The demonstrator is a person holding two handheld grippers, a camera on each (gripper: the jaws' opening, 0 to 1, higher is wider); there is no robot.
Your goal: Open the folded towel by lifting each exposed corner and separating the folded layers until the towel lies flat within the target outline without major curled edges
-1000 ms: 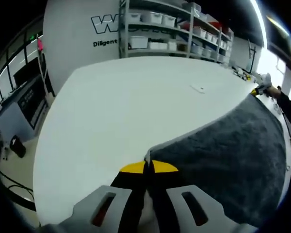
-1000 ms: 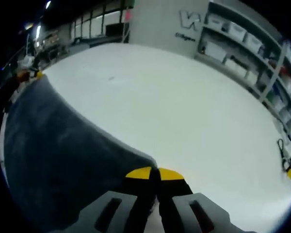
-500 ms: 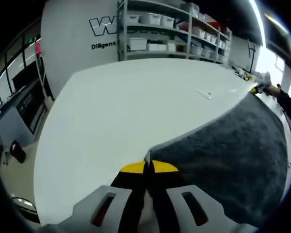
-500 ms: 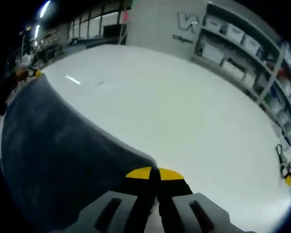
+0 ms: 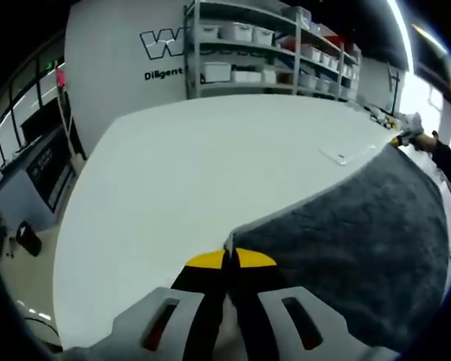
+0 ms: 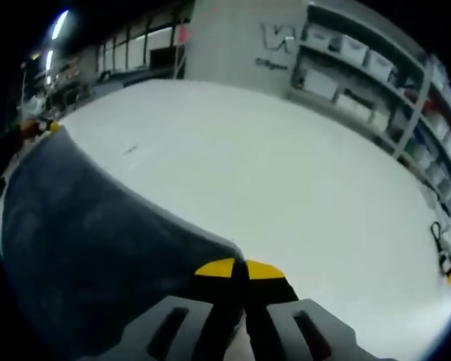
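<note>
I see a wide white table [image 5: 188, 173] as my landmark. Beyond its far edge stands a metal shelf rack [image 5: 263, 53] holding white bins [image 5: 233, 30], beside a white wall with dark lettering [image 5: 161, 45]. A small flat white piece [image 5: 338, 156] lies on the table.

Towel [image 5: 361, 233] edge slightly farther across the table [image 5: 195, 165].

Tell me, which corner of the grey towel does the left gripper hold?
The left gripper is shut on the towel corner with white table to its left; the right gripper pinches the other corner.
</note>
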